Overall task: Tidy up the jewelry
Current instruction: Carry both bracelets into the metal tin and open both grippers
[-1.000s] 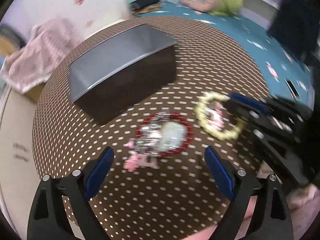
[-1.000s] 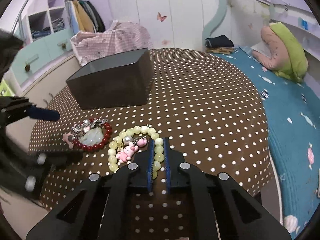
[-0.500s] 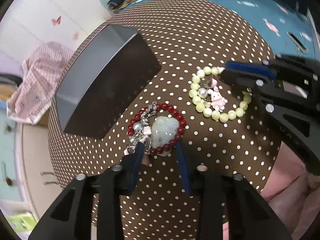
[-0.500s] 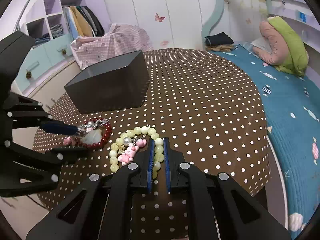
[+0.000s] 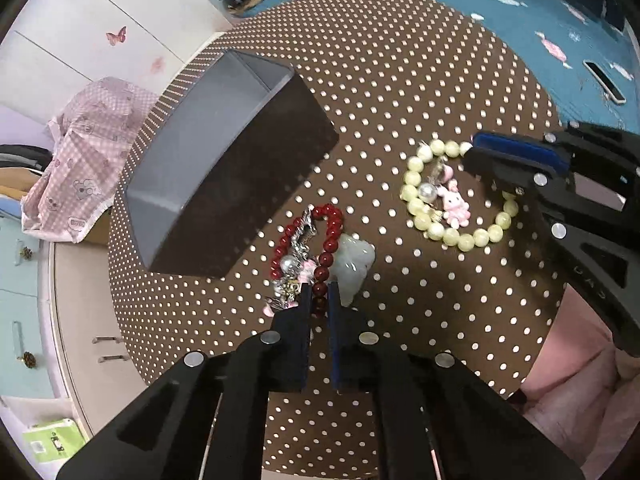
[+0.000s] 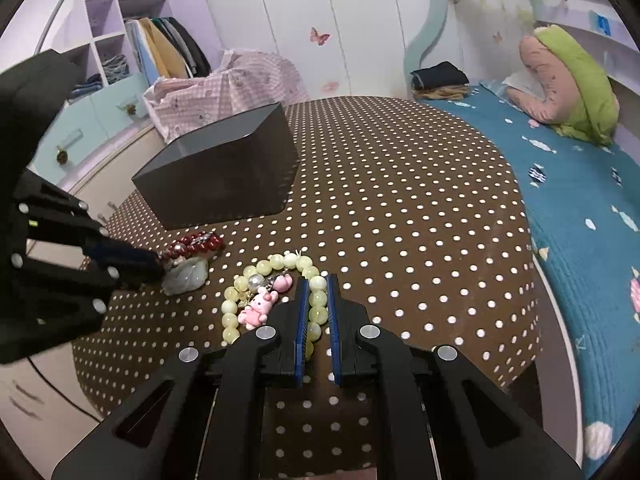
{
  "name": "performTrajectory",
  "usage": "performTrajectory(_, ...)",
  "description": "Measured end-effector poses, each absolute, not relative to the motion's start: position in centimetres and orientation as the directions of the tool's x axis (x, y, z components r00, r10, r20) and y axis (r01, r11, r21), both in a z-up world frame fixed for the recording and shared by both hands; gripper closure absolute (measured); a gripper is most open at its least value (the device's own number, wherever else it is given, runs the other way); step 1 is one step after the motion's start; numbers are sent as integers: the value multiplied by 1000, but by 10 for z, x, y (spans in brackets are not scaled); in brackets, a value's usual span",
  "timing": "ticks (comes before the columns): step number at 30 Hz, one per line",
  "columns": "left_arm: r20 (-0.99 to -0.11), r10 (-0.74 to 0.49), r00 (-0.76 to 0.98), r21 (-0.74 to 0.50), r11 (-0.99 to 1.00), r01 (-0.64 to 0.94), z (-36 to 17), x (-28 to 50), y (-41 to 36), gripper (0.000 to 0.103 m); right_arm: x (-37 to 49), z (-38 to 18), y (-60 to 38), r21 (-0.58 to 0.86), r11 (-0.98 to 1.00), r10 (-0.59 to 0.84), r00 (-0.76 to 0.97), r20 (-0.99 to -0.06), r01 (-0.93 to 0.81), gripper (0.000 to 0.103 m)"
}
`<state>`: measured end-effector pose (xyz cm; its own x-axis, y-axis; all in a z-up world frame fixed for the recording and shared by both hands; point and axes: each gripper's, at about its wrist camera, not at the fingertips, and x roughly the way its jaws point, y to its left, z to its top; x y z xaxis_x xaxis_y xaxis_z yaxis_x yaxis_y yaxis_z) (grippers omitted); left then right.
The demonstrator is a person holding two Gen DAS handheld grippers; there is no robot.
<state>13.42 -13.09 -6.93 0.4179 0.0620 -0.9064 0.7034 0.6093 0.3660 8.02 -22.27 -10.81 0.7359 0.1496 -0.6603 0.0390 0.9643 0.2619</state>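
The left claw (image 5: 319, 300) pinches the red bracelet (image 5: 326, 236) and the right claw (image 6: 318, 300) pinches the yellow bracelet (image 6: 276, 264) on the table (image 6: 400, 200), the box (image 5: 224, 184) at ten o'clock; both bracelets look light and floppy, so hold the beads.

Jaws around yellow bead bracelet (image 6: 316, 300)

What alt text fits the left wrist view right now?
The left gripper is shut on the red bracelet on a dotted tablecloth, beside an open dark box. At right, the right gripper pinches the yellow bracelet.
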Motion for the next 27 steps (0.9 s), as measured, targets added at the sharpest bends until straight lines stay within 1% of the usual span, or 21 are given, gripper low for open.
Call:
performTrajectory(3, -905, 42, 424, 351, 637, 687, -58, 138, -131, 97, 80, -102, -227, 267, 963, 149, 743, -652, 41, 93)
performTrajectory(6, -897, 18, 441, 338, 670, 661, -35, 144, -124, 97, 81, -92, -228, 267, 963, 159, 752, -640, 24, 93)
performTrajectory(11, -872, -27, 488, 313, 736, 601, -12, 150, -111, 97, 88, -70, -227, 237, 971, 166, 762, -626, -17, 93)
performTrajectory(19, -829, -118, 547, 239, 809, 537, 14, 141, -86, 97, 101, -11, -214, 136, 985, 163, 796, -583, -102, 93)
performTrajectory(27, -784, -198, 589, 142, 866, 480, 36, 151, -66, 97, 127, 35, -192, 81, 981, 190, 790, -583, -176, 93)
